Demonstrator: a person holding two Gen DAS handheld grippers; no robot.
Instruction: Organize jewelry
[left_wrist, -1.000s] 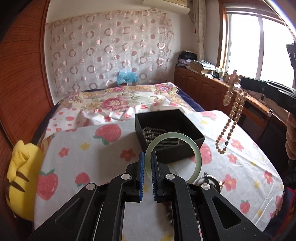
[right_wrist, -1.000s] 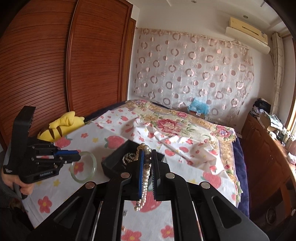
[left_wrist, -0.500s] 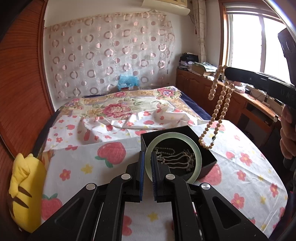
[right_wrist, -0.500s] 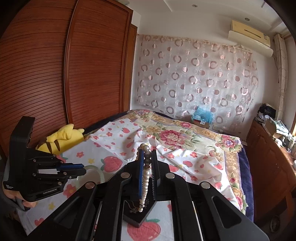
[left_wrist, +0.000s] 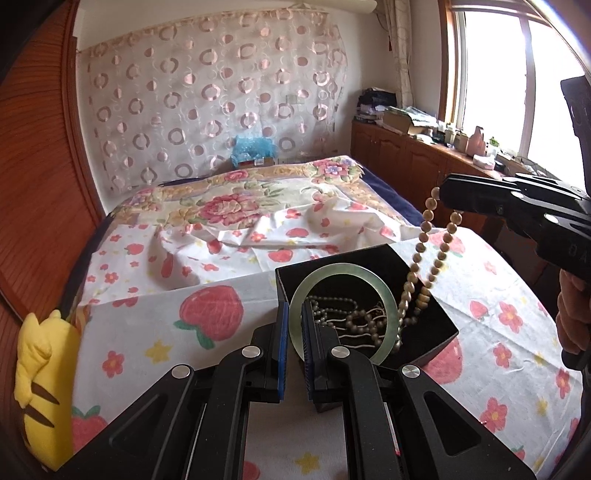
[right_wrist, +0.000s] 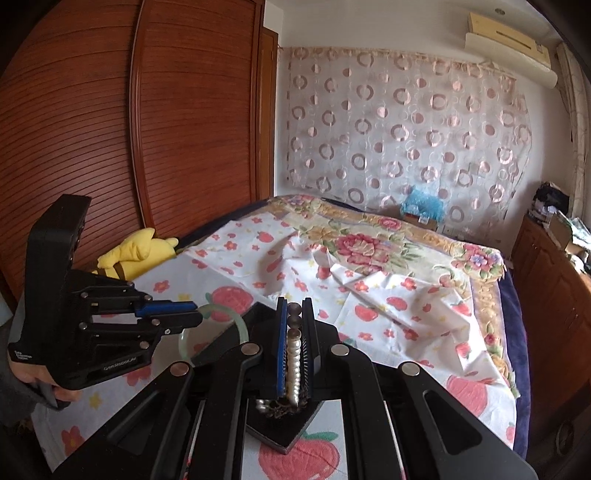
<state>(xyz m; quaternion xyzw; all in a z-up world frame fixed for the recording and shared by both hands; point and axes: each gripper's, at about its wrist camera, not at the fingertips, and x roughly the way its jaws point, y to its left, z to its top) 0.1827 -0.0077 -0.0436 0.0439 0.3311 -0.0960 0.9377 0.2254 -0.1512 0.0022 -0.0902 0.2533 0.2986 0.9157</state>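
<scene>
My left gripper (left_wrist: 294, 325) is shut on a pale green jade bangle (left_wrist: 376, 282), held upright over the open black box (left_wrist: 439, 325) on the bed. Several bead strands (left_wrist: 354, 317) lie inside the box. My right gripper (right_wrist: 294, 325) is shut on a pearl bead necklace (right_wrist: 294, 350); in the left wrist view the necklace (left_wrist: 421, 243) hangs from the right gripper (left_wrist: 448, 194) with its lower end reaching into the box. In the right wrist view the left gripper (right_wrist: 184, 312) and the bangle (right_wrist: 242, 323) sit at the left, with the box (right_wrist: 284, 432) below my fingers.
The box sits on a strawberry-and-flower printed sheet (left_wrist: 147, 325) on the bed. A yellow plush toy (left_wrist: 37, 376) lies at the bed's left edge beside the wooden wardrobe (right_wrist: 129, 129). A wooden cabinet (left_wrist: 406, 162) with clutter runs under the window at right.
The right gripper has lowered the bead necklace so its end dips into the box. The left gripper has moved closer, with the bangle over the box.
</scene>
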